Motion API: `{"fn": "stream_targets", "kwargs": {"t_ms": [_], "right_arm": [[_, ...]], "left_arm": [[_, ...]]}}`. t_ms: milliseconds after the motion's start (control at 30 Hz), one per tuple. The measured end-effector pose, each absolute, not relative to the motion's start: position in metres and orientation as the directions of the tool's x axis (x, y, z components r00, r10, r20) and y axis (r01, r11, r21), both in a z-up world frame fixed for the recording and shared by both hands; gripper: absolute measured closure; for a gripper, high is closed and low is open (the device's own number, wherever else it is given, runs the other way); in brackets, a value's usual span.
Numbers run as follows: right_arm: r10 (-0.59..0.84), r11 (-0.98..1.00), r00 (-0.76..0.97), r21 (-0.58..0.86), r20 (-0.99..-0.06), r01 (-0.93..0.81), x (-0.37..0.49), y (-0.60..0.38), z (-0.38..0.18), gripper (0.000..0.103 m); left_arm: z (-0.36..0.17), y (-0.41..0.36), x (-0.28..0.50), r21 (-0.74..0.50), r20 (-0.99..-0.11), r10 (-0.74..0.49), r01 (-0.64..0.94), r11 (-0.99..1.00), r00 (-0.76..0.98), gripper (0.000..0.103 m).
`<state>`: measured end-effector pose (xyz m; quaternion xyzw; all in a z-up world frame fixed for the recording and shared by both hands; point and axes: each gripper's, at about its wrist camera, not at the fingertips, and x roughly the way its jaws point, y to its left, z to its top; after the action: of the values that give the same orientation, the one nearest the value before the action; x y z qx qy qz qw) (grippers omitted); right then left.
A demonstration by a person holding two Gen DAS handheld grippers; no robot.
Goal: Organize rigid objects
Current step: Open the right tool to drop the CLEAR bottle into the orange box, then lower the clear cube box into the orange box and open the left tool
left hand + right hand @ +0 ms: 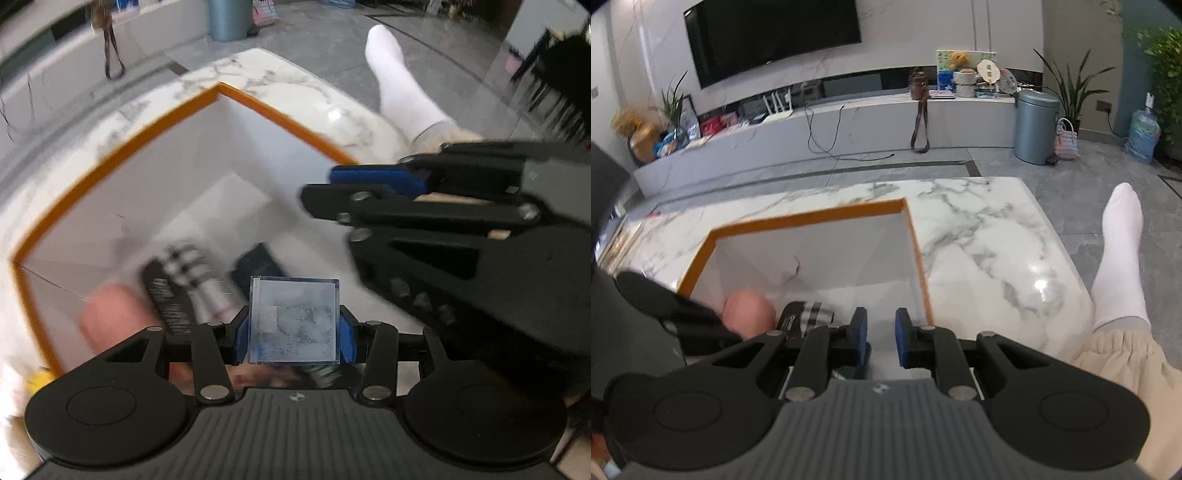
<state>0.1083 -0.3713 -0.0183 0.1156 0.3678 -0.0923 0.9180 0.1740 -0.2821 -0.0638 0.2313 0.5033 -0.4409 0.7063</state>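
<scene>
Clear plastic cube (294, 320) sits pinched between the blue pads of my left tongs (294, 332), held above the open mouth of the orange-rimmed box (118, 147). That box stands on the marble tabletop (979, 236), and its white interior already holds at least 3 things, as far as I can make out: a pink rounded object (110, 317), a dark tube-like item with a checked band (177, 288), and a dark blue-black item (258, 266) just beside it. All 3 are blurred, so I cannot name them better than that.

My right tongs (881, 338) hang over the near right edge of the same box with the pads parted and nothing between them. In the left wrist view they reach in from the right, just beside the cube but apart from it.

I judge the job to be well along: several pieces lie in the box, and the cube looks like the one in hand to go in next. It is not yet down; it must be lowered onto a free patch of the box floor, which shows mostly toward the far corner. A yellow scrap (40, 380) shows outside the box at the lower left, too blurred to identify, so I cannot say whether more items wait their turn.
</scene>
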Motion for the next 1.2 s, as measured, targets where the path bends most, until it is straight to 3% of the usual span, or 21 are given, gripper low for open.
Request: {"fn": "stream_targets", "kwargs": {"t_ms": [200, 400, 733, 1200], "right_arm": [[-0.066, 0.944, 0.714, 0.188, -0.698, 0.27, 0.109, -0.379, -0.019, 0.087], [-0.061, 0.945, 0.706, 0.186, -0.706, 0.268, 0.108, -0.377, -0.022, 0.086], [-0.075, 0.941, 0.708, 0.186, -0.702, 0.284, 0.101, -0.377, -0.022, 0.086], [-0.078, 0.934, 0.713, 0.199, -0.697, 0.296, 0.095, -0.381, -0.022, 0.088]], "left_arm": [[-0.071, -0.292, 0.167, -0.222, -0.908, -0.419, 0.825, 0.519, 0.02, 0.05], [-0.078, -0.29, 0.162, -0.243, -0.903, -0.428, 0.782, 0.574, 0.034, 0.049], [-0.081, -0.275, 0.166, -0.346, -0.894, -0.446, 0.688, 0.638, -0.035, 0.037], [-0.095, -0.278, 0.169, -0.424, -0.867, -0.496, 0.587, 0.689, -0.045, 0.04]]}}
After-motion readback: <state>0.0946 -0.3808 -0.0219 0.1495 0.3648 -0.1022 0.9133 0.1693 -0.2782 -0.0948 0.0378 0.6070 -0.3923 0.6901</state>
